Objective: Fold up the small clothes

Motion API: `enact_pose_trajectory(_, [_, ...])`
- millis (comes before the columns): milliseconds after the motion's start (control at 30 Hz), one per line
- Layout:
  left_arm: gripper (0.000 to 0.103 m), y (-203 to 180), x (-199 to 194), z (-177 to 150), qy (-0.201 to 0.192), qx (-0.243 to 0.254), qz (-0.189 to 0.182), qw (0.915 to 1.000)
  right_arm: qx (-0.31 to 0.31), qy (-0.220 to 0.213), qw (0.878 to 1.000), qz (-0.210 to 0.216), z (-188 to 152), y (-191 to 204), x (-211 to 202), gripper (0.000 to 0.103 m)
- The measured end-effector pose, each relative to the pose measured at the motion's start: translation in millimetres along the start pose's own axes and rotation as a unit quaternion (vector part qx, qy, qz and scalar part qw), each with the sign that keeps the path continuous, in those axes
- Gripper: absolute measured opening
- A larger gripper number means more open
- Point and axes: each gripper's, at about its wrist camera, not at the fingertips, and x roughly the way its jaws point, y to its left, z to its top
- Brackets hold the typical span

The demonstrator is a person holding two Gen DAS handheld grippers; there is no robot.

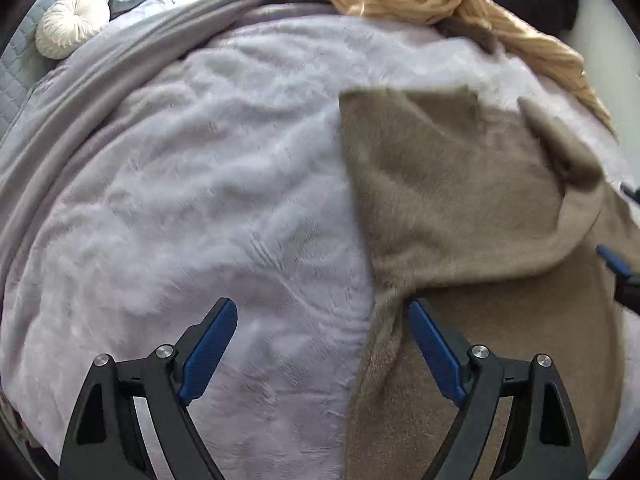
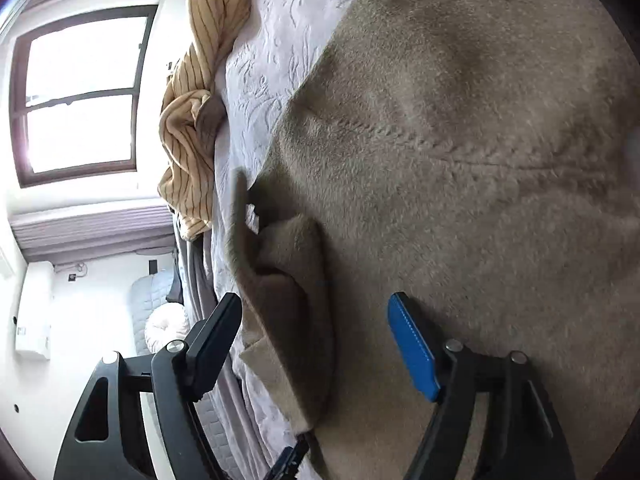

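Left wrist view: the left gripper hangs with its blue-padded fingers spread wide, nothing between them. Below it lies a pale lavender plush blanket covering the bed. The taupe fleece garment lies on the blanket at the right side, with one part folded over onto itself; its left edge passes between the spread fingers, near the right finger. A tan striped cloth lies crumpled at the far edge of the bed, and a round white pleated cushion sits at the far left. A blue fingertip of the right gripper shows at the right margin.

Right wrist view: the right gripper is likewise spread apart, gripping nothing. The taupe fleece garment fills most of the frame, with a folded flap lying between the fingers. The tan striped cloth lies beyond, beside a dark-framed window.
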Motion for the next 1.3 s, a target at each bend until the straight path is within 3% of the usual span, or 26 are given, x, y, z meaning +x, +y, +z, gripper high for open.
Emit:
enact_pose_trajectory(67, [0.089,5,4,25,-0.005,0.0,-0.011,0.9999,-0.034,0.037,0.999,0.001,-21,14,5,0.079])
enact_pose_trajectory(167, [0.089,7,31,71,-0.011,0.007,-0.026,0.9996,-0.098,0.117,0.988,-0.003,-68,43,51,0.079])
enact_pose_trajectory(267, [0.088,0,70,107,0.028,0.018,-0.039,0.9987,-0.118,0.176,0.977,-0.006,-114,57,105,0.077])
enact_pose_trajectory(333, [0.07,-5,90,120,0.05,0.021,-0.044,0.9976,-0.101,0.186,0.977,-0.01,-129,53,130,0.069])
enact_pose_trajectory(367, [0.041,-7,96,124,0.059,0.022,-0.051,0.9967,-0.085,0.185,0.979,-0.014,-134,48,142,0.06])
enact_pose_trajectory(400, [0.024,-7,99,128,0.065,0.019,-0.056,0.9961,-0.069,0.181,0.981,-0.015,-137,43,152,0.051])
enact_pose_trajectory(433, [0.018,-5,97,130,0.062,0.016,-0.061,0.9961,-0.056,0.176,0.983,-0.018,-139,39,160,0.021])
enact_pose_trajectory(467, [0.011,-2,92,132,0.055,0.016,-0.063,0.9963,-0.046,0.177,0.983,-0.019,-140,38,166,0.007])
enact_pose_trajectory(533, [0.007,8,79,131,0.034,0.026,-0.072,0.9965,-0.024,0.176,0.984,0.01,-144,39,176,0.006])
enact_pose_trajectory(633, [0.007,19,80,125,0.026,0.05,-0.05,0.9971,-0.014,0.195,0.979,0.06,-162,48,188,0.006])
enact_pose_trajectory(700, [0.006,27,92,122,0.045,0.047,-0.041,0.997,-0.027,0.221,0.974,0.043,-178,50,207,0.006])
enact_pose_trajectory(800, [0.007,31,92,118,0.037,0.038,-0.043,0.9977,-0.054,0.251,0.966,-0.037,-188,47,222,0.016])
enact_pose_trajectory(867, [0.007,31,88,118,0.03,0.033,-0.047,0.9979,-0.114,0.263,0.956,-0.064,-184,62,202,0.064])
enact_pose_trajectory(933, [0.007,32,82,118,0.019,0.031,-0.049,0.9981,-0.194,0.233,0.949,-0.081,-167,84,167,0.076])
enact_pose_trajectory(1000, [0.007,35,76,118,0.012,0.031,-0.049,0.9982,-0.261,0.169,0.944,-0.11,-134,104,126,0.076])
enact_pose_trajectory(1100, [0.007,33,74,119,0.01,0.03,-0.043,0.9986,-0.28,0.078,0.942,-0.171,-68,118,99,0.076])
enact_pose_trajectory(1167, [0.007,32,73,118,0.01,0.031,-0.037,0.9988,-0.269,0.051,0.944,-0.186,-27,119,104,0.076])
enact_pose_trajectory(1233, [0.007,31,75,117,0.013,0.032,-0.029,0.999,-0.239,0.051,0.954,-0.176,8,115,124,0.073])
enact_pose_trajectory(1300, [0.007,26,80,116,0.017,0.034,-0.016,0.9992,-0.221,0.061,0.959,-0.166,25,115,143,0.024])
